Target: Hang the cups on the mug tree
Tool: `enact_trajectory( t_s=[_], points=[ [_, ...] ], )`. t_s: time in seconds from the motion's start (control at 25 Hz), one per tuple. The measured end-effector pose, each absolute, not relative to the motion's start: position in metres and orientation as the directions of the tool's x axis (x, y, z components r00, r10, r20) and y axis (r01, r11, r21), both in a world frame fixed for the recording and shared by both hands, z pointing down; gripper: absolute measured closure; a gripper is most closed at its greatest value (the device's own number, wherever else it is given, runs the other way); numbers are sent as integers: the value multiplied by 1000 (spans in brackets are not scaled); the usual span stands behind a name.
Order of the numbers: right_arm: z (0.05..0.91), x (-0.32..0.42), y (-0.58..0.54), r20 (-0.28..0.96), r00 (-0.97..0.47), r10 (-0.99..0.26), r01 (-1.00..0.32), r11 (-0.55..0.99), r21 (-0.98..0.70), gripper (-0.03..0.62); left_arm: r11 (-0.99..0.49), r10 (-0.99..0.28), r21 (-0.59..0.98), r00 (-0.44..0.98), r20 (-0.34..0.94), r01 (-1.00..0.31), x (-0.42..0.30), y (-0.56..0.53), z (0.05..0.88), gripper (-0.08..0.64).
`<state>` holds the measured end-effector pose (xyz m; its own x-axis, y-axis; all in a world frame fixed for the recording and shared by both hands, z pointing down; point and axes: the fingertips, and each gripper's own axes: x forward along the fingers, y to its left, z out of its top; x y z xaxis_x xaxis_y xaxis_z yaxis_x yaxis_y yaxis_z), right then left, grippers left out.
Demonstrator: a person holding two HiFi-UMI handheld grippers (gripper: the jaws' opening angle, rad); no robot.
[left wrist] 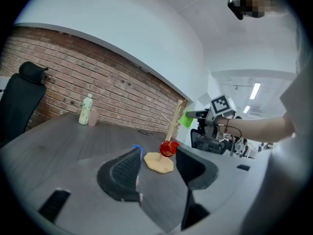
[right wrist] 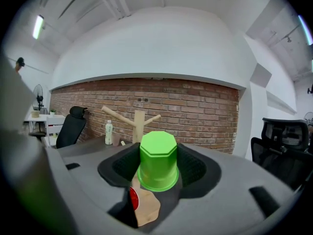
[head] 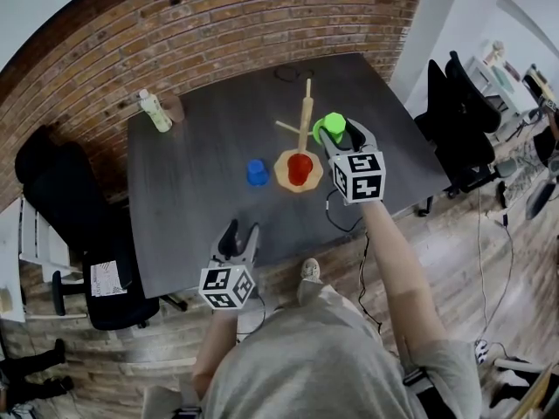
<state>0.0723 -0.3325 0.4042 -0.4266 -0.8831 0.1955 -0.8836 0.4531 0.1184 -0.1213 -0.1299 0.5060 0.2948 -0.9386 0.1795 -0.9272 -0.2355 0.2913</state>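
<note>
Green cup (right wrist: 157, 160) inverted near mug tree (head: 306, 116); red cup (head: 300, 168), blue cup (head: 256, 173) by base.

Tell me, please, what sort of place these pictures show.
Most likely an office or a workroom: black swivel office chairs stand beside a dark grey table, a red brick wall runs behind it, and a long ceiling tube light is on.
</note>
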Motion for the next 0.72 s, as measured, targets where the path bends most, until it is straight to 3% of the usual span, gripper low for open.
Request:
enact_trajectory(
  t_s=[0.72],
  points=[
    [428, 79, -348, 238, -427, -873, -895, 445, 24, 356, -253, -926, 308, 322, 196, -917, -107, -139, 515, 339]
  ],
)
